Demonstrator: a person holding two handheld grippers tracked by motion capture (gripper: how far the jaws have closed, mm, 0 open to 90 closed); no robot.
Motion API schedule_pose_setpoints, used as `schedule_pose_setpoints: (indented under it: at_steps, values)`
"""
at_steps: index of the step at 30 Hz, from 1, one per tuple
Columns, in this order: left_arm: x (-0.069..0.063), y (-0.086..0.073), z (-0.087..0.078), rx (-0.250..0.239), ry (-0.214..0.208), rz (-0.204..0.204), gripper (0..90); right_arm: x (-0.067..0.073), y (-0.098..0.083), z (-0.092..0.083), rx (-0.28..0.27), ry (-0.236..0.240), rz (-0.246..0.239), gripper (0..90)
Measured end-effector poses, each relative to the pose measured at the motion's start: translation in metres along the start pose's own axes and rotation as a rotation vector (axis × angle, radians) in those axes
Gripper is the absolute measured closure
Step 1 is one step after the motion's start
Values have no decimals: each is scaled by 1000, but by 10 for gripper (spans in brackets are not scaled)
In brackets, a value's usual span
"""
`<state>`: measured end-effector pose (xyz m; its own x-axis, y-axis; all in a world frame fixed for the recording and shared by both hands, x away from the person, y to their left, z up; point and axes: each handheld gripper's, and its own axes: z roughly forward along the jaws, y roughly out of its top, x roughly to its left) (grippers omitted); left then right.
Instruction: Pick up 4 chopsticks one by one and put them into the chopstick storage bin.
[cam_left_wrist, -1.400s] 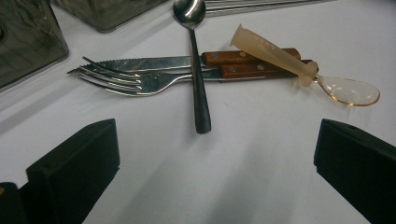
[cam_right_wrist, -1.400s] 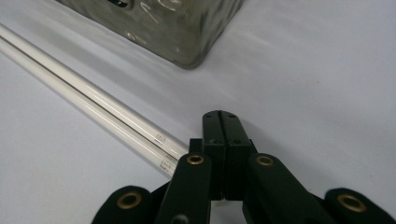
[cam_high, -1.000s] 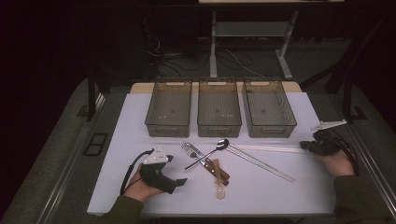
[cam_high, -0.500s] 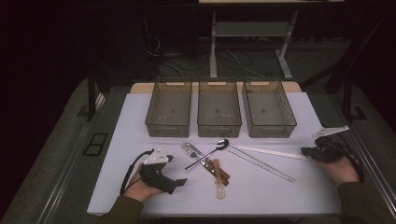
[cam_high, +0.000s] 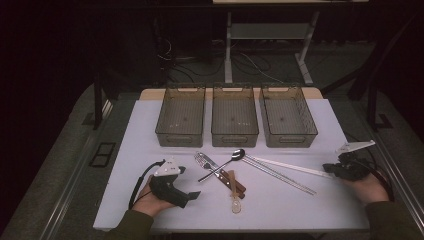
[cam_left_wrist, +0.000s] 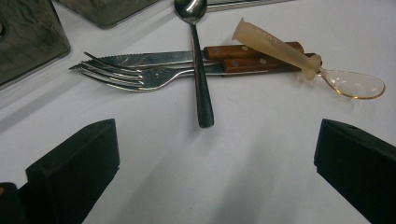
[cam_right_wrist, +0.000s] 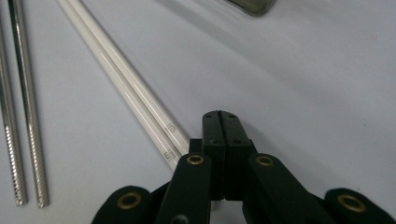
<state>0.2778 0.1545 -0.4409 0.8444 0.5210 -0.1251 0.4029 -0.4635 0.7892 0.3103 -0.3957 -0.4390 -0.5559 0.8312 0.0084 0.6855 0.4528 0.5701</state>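
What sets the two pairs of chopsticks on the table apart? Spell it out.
The white chopsticks are pale and smooth with a small mark near their end; the metal chopsticks are silvery and ridged toward their tips. The white pair ends right beside the shut right gripper; the metal pair lies farther from it. In the high view, the white pair lies nearer the bins. Both pairs lie flat on the table, sticks side by side.

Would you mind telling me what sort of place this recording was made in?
Probably a lab or workshop set up for recording: a white table in a dark room, loose cables on the floor behind, and three empty bins lined up for sorting cutlery.
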Motion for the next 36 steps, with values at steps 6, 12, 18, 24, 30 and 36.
schedule_pose_setpoints:
  at_steps: [6,12,18,24,30,36]
  values:
    - [0,0,0,1,-1,1,0,5,-5,-4,7,14,-9,897]
    - [0,0,0,4,-1,3,0,11,-9,-8,13,28,-28,897]
    - [0,0,0,5,0,4,0,17,-12,-11,21,40,-47,896]
    - [0,0,2,9,0,3,0,14,0,-18,-81,55,-51,860]
    - [0,0,2,10,3,0,0,32,28,0,-114,165,-149,771]
    - [0,0,1,8,1,1,0,52,54,25,-102,230,-225,689]
